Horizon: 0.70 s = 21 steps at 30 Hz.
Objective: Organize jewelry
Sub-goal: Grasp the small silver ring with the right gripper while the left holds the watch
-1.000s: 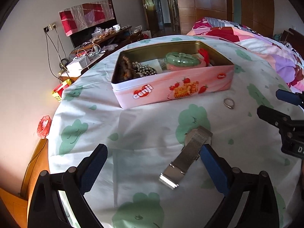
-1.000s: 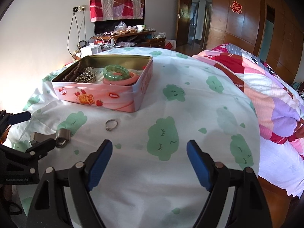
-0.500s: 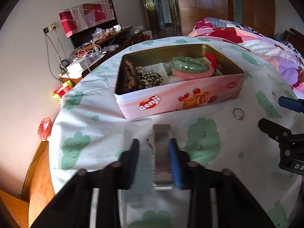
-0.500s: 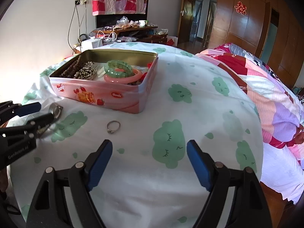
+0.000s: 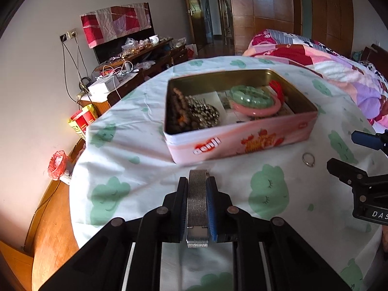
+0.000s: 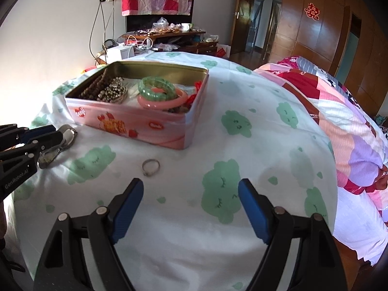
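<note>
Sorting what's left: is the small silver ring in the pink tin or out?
Out: the small silver ring lies on the cloud-print cloth before the pink tin.

Left gripper (image 5: pixel 197 194): jaws closing, pads pressed on a mesh watch band (image 5: pixel 197 203). Ahead, an open pink tin (image 5: pixel 242 143) holds beads (image 5: pixel 194 116) and bangles (image 5: pixel 254 99). A ring (image 5: pixel 308 159) lies right of the band, on the cloth (image 5: pixel 135 160).

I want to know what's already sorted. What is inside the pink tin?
In the pink tin: brown beads, silvery beads, a green bangle lying on a pink bangle, something red, and paper underneath. Anything below the piles is covered.
</note>
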{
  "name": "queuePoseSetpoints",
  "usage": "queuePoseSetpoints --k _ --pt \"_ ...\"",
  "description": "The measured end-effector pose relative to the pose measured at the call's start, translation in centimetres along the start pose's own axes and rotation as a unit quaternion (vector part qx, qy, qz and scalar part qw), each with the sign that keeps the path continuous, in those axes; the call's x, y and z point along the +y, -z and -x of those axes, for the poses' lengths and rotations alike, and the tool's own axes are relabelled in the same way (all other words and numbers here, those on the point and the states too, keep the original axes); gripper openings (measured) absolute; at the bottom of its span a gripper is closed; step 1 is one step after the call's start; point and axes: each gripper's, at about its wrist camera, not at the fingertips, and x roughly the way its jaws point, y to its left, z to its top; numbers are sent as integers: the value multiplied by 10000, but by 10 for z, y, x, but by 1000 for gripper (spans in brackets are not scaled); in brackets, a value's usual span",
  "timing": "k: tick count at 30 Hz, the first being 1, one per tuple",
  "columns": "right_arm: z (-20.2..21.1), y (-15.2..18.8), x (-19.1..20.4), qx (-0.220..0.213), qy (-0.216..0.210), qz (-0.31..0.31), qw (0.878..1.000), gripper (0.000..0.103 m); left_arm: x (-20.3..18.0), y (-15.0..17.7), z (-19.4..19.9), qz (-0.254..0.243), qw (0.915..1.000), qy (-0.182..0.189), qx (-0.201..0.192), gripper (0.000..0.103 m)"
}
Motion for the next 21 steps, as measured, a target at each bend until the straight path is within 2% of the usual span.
queuePoseSetpoints --k 4,7,11,14,16,18,19,21 --pt "-1 -11 3 -24 -98 40 9999 82 4 -3 -1 53 10000 -32 -30 15" --pt "-6 -16 7 33 -161 96 9998 75 6 -2 -1 72 9999 -64 -51 15" --pt "-22 -19 13 340 -345 109 9988 65 6 -1 -1 95 9999 -31 -49 15" --pt "-33 -18 18 568 -414 239 9972 64 7 -1 -1 107 9999 -16 -34 15" --pt "-33 -17 19 519 -440 226 9974 60 7 0 -2 111 9999 -8 -26 15" --pt "-32 -18 19 513 -628 193 9965 31 6 0 -1 103 9999 -1 -30 15" --pt "-31 -18 21 495 -614 227 9966 22 7 -1 0 101 9999 5 -40 15" --pt "-29 -17 24 483 -585 295 9967 22 7 -2 3 91 9999 9 -74 15"
